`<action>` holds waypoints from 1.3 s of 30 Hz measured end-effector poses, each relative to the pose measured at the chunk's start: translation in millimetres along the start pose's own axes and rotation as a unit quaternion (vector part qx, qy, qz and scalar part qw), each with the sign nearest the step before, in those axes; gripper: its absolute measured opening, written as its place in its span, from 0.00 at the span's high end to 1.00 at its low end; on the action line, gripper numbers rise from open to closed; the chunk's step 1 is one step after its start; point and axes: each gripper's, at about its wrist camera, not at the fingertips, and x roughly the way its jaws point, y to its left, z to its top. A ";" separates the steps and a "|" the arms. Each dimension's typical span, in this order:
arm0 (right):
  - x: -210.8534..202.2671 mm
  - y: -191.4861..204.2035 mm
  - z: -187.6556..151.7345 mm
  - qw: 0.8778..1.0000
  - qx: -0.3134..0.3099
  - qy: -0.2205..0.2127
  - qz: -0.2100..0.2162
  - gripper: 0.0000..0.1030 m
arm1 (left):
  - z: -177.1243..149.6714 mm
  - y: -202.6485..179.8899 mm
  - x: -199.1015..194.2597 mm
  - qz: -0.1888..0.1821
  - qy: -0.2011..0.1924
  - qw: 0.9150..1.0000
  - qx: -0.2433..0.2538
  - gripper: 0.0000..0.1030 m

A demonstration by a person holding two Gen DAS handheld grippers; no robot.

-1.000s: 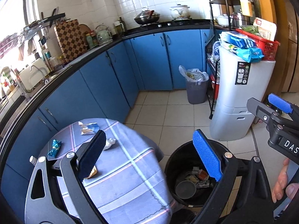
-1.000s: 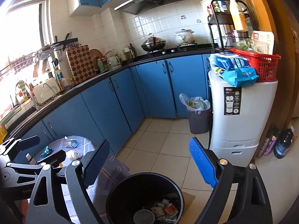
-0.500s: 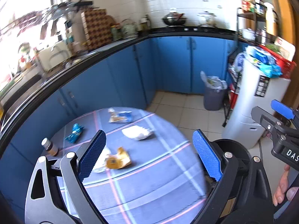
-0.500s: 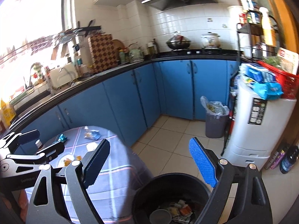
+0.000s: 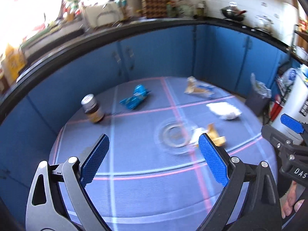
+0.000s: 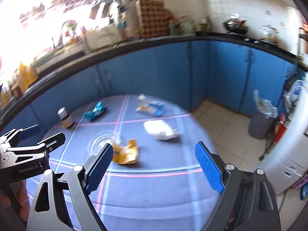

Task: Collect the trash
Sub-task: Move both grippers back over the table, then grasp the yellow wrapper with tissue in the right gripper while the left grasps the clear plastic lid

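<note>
A round table under a blue-grey checked cloth carries the trash. On it lie a blue wrapper, a yellow-and-blue packet, a crumpled white bag and an orange wrapper. A small brown bottle stands at the left, with a clear glass dish mid-table. My left gripper hangs open above the near half of the table. My right gripper is open too, beside the orange wrapper. Neither holds anything.
Blue cabinets under a black counter curve behind the table. A grey bin with a plastic liner stands on the tiled floor at the right, next to a white appliance. A person's hand holds the right gripper's handle.
Both views swung left and dipped from the black floor bin to the table top. The bin has left the frames. Both grippers stayed open and empty.
</note>
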 end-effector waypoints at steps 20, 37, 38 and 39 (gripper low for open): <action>106.6 58.8 -13.5 0.995 -0.035 0.093 -0.001 0.52 | -19.5 61.5 65.0 -0.015 0.043 0.998 -0.048 0.10; 82.7 3.4 -17.3 0.996 -0.007 0.084 -0.024 0.72 | -5.5 -14.4 102.3 -0.044 0.073 0.996 0.002 0.13; 82.3 1.8 -17.3 0.996 -0.007 0.084 -0.023 0.72 | -5.8 -14.4 106.6 -0.042 0.078 0.996 -0.002 0.22; 81.7 0.4 -17.2 0.996 -0.006 0.083 -0.023 0.72 | -6.4 -13.4 112.9 -0.043 0.090 0.995 -0.008 0.28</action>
